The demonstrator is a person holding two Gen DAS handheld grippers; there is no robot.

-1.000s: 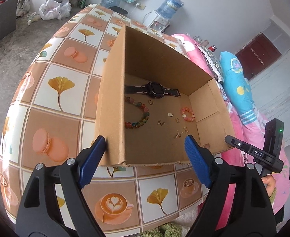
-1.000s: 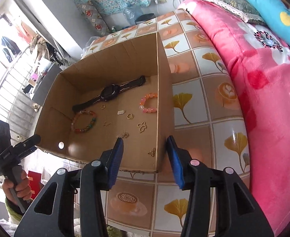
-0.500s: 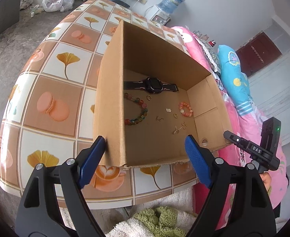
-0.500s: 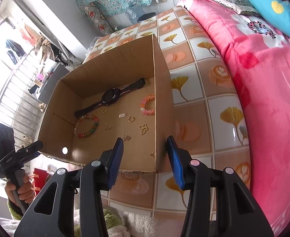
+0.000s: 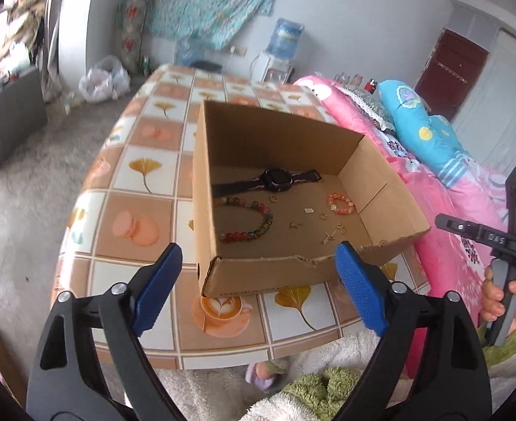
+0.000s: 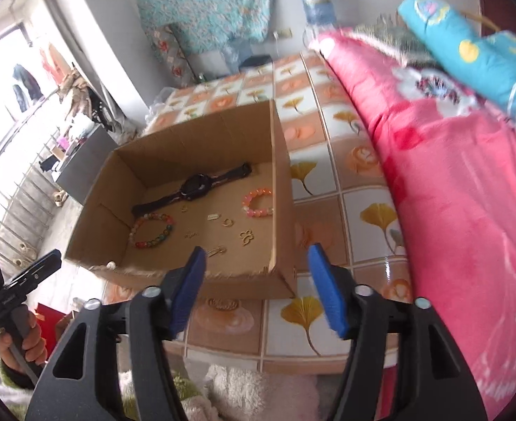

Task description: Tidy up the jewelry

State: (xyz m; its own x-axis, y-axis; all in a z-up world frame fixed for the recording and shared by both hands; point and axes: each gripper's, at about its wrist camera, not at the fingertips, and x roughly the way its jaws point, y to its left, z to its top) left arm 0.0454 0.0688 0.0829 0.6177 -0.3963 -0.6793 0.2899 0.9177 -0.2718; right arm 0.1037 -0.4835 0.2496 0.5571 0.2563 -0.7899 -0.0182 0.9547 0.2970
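An open cardboard box (image 5: pixel 205 210) stands on the tiled table. On its floor lie a black watch (image 5: pixel 275 179), a multicoloured bead bracelet (image 5: pixel 254 231), a pink bead bracelet (image 5: pixel 340 203) and several small gold pieces (image 5: pixel 331 236). My left gripper (image 5: pixel 258 245) hovers before the box's near wall, its jaws opening with nothing between them. My right gripper (image 6: pixel 257 249) hangs near the box's (image 6: pixel 280 193) front right corner, its jaws also opening and empty. The right wrist view shows the same watch (image 6: pixel 194 187) and both bracelets (image 6: pixel 152 231) (image 6: pixel 258 203).
The table (image 5: pixel 142 175) has a gingko and coffee-cup patterned cover. A pink blanket (image 6: pixel 451 193) and a blue pillow (image 5: pixel 430 137) lie to the right. A hand (image 5: pixel 503 298) holds the other gripper at the right edge. Fluffy white and green cloth (image 5: pixel 328 386) lies below the table edge.
Both grippers have drawn back and up from the box, which now looks farther away. The right jaws, earlier either side of the box's right wall, have widened; the left jaws have widened a little.
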